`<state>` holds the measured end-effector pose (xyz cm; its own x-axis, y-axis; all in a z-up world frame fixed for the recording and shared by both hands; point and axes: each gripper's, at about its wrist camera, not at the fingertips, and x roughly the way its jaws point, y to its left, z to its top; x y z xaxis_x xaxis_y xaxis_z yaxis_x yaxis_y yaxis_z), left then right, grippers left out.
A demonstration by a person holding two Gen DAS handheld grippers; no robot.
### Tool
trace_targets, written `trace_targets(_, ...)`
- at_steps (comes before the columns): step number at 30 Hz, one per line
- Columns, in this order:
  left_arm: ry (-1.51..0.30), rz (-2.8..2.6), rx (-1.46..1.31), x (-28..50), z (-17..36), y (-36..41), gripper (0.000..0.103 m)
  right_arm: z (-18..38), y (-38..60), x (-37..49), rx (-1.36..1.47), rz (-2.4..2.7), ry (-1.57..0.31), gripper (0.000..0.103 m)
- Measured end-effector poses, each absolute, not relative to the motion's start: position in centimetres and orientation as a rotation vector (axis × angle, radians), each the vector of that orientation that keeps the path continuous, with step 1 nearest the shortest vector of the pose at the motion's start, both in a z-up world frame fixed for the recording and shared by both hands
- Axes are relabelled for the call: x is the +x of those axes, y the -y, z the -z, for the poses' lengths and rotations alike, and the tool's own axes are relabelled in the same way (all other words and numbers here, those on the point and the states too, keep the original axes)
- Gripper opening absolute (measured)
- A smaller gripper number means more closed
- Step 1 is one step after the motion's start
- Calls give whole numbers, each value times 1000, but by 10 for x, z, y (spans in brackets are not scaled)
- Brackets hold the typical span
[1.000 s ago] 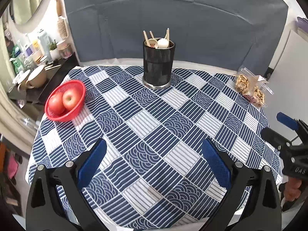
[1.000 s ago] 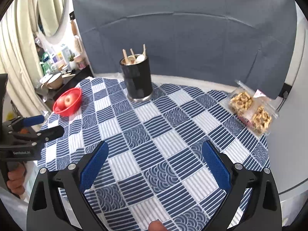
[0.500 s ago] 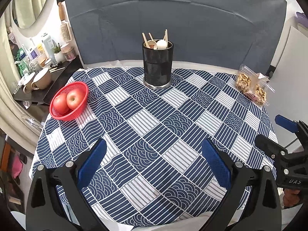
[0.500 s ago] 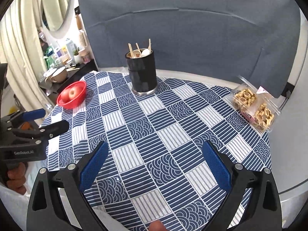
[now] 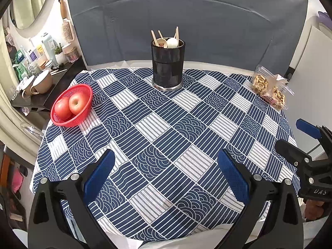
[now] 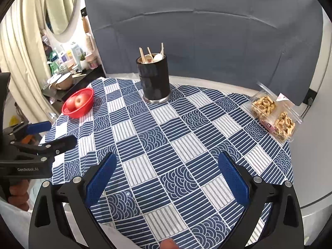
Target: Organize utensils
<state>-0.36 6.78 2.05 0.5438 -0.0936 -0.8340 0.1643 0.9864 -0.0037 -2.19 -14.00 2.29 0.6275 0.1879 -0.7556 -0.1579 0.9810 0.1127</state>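
Observation:
A black cylindrical utensil holder stands upright at the far middle of the round table. Wooden chopsticks and two spoons stick out of its top. My left gripper hangs open over the table's near edge, far from the holder, nothing between its blue pads. My right gripper is open too, also over the near edge and empty. Each gripper shows at the side of the other's view, the left one and the right one.
A red basket with two apples sits at the table's left edge. A clear box of cookies lies at the right edge. A blue patterned cloth covers the table. A side shelf with mugs and bottles stands left.
Both grippers have drawn back toward the near edge and risen a little, so more of the table shows. Both stayed open. The holder and its utensils have not moved.

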Motion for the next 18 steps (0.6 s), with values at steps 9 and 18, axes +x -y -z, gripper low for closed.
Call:
trace_targets(9,-979,171,92,-4,-21,-66,97,-22,139,-22,40,-196,-873,94)
trace_targets(18,-971,179,90,-4,-23,-66,97,-22,136,-21,29,-191,-875,94)
